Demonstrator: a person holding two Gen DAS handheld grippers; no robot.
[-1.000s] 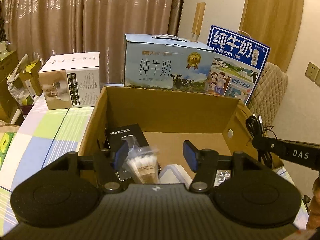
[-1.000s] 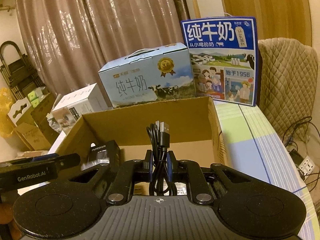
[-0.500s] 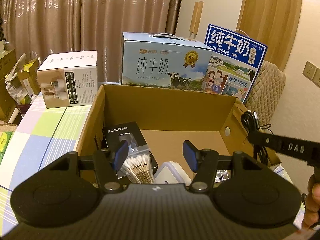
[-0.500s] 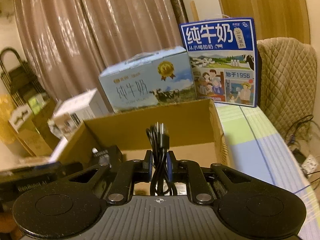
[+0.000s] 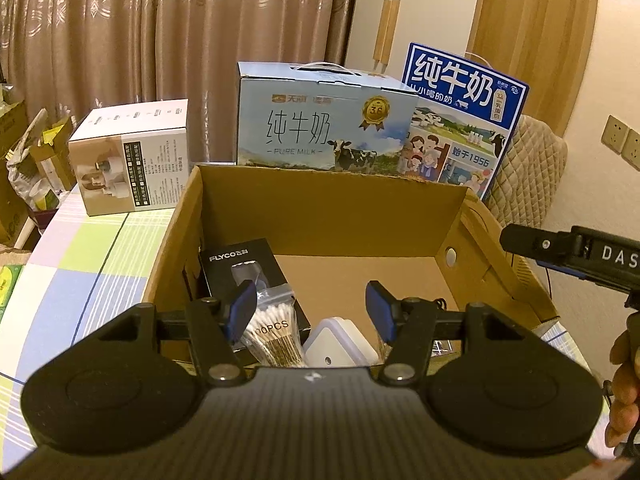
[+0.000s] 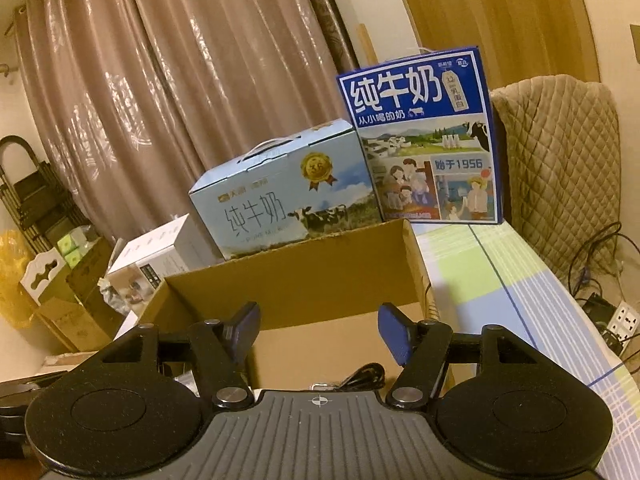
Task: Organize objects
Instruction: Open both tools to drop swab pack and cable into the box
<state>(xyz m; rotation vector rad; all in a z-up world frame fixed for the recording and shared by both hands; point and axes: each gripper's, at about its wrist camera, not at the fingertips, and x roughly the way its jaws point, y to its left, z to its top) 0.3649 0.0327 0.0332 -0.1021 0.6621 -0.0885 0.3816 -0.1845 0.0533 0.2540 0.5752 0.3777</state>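
Right gripper (image 6: 318, 330) is opening over the cardboard box (image 5: 332, 216), nothing between its jaws, and the black cable (image 6: 362, 376) lies on the box floor just below. Left gripper (image 5: 311, 312) hangs half-open over the box, empty. Inside the box: one black FLYCO box (image 5: 240, 264), one cotton swab bag (image 5: 272, 336), one white case (image 5: 340, 344), possibly one more packet. Behind the box: two milk cartons; nothing loose left in view, so probably nearly done

The black cable (image 6: 362, 376) in the cardboard box (image 6: 320, 276) lies mostly hidden behind the hand-held gripper's body.
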